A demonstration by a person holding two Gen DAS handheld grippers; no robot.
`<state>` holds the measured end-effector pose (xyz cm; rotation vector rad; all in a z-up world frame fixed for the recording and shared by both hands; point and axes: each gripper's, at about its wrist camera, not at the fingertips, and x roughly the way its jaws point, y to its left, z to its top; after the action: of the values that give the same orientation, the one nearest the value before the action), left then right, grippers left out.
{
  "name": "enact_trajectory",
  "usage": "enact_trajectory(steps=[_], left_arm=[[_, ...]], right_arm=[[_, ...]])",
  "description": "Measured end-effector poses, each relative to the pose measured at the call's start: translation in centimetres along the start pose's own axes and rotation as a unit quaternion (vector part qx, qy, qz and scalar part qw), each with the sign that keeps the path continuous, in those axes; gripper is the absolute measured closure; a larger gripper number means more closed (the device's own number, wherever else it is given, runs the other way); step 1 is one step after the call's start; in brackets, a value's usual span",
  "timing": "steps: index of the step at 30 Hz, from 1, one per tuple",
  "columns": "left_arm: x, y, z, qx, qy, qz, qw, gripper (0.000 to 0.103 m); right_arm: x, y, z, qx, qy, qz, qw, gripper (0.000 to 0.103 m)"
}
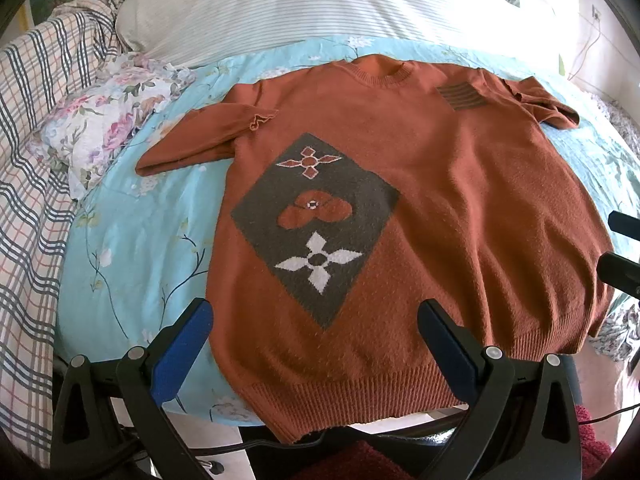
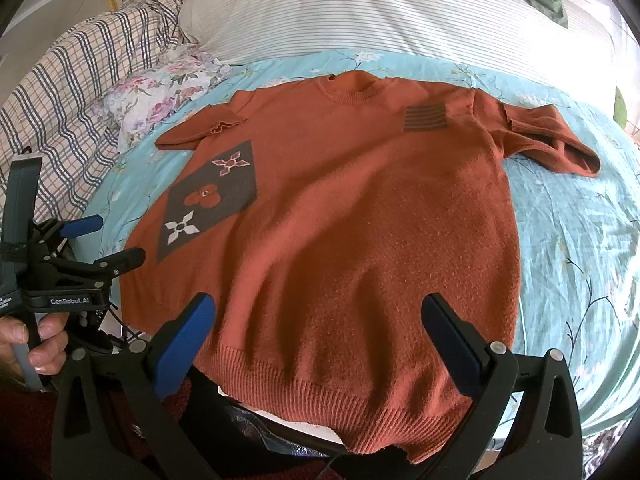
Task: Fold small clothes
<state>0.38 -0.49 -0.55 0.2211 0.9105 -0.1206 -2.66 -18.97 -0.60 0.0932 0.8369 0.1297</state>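
Two hand-held grippers, left hand-held gripper (image 1: 316, 320) and right hand-held gripper (image 2: 320, 316), both agape above one sweater (image 1: 420, 208).

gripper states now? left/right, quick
Left gripper: open, holding nothing, above the orange sweater hem.
Right gripper: open, holding nothing, also above the hem.

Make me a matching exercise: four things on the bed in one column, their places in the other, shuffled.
1. rust-orange knitted sweater
2. grey diamond patch with flowers
3. dark striped rectangle patch
4. white striped pillow

a. beyond the sweater's collar
b. spread flat on the light-blue floral sheet
c. upper chest, on the right in view
d. sweater front, on the left in view

Pairs: 1-b, 2-d, 3-c, 4-a
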Motion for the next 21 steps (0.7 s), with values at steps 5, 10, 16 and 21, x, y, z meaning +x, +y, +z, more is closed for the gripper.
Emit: enact_trajectory(steps=[5, 10, 16, 21], left_arm=[[0.4, -0.1, 0.2, 0.008, 0.009, 0.006, 0.9999, 0.001], [0.7, -0.1, 0.4, 0.011, 0.014, 0.008, 0.9998, 0.001], [1.5, 0.0, 0.7, 0.016, 0.039, 0.003, 0.9991, 0.001], [2.3, -0.1, 1.1, 0.016, 0.024, 0.002, 0.9996, 0.001]], right_arm=[[0.3, 0.0, 0.1, -0.021, -0.001, -0.024, 0.999, 0.000], [0.3, -0.1, 0.1, -0.016, 0.004, -0.021, 1.000, 0.000], [1.4, -0.9, 0.8, -0.001, 0.030, -0.012, 0.999, 0.000], [2.1, -2.2, 1.9, -0.004, 0.029, -0.019, 0.999, 0.001]])
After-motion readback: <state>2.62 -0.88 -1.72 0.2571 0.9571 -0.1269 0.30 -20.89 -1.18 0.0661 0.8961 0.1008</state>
